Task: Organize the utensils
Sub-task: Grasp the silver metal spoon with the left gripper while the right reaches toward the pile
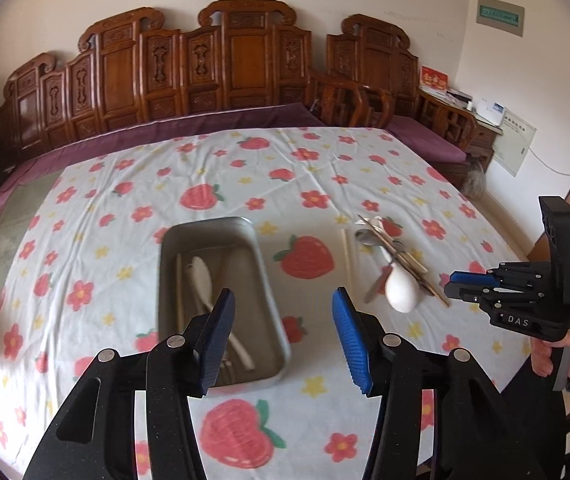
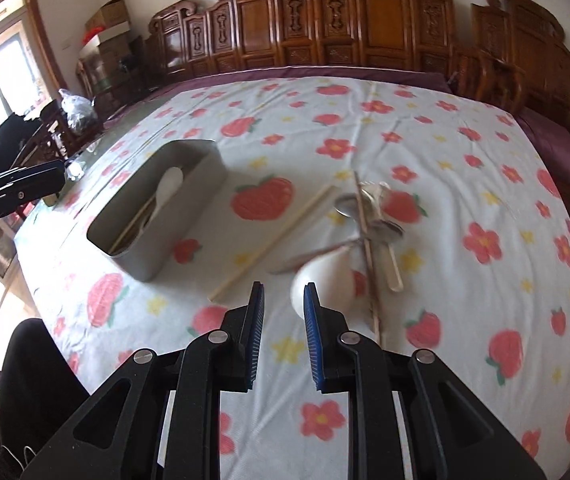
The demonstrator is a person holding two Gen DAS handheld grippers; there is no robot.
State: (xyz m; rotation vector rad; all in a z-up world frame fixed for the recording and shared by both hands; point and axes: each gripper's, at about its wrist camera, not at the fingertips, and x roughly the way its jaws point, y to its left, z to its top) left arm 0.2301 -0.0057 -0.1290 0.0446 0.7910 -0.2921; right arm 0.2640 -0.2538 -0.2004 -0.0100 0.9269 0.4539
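Sorting is well under way: the grey bin (image 2: 157, 216) sits on the strawberry cloth (image 2: 465, 184) with a white spoon (image 2: 171, 184) and a chopstick already lying inside. And look at the left gripper (image 1: 281, 336), hanging over the bin's near end, jaws parted, nothing between them. It reads as a drop-off done, though that is my call, not a sure thing.

Over to the right gripper (image 2: 283, 332). Its jaws stand a narrow gap apart and empty, pads touching nothing, aimed down at the loose pile beside the bin. What a tangle there: a white ladle (image 2: 325, 280) nearest the fingers, metal spoons (image 2: 349, 204) crossed over it, a dark chopstick (image 2: 369, 256) running through the heap. One pale chopstick (image 2: 277, 240) lies apart, between bin and pile, clear of everything.

So the step in hand looks like the reach for the next utensil. The ladle's bowl is wide for that narrow gap, so I'd say the jaws need to spread first, or go for a thin handle instead. The lone pale chopstick seems the cleaner pick: nothing lies across it. Lifting from the heap risks dragging its neighbours along.
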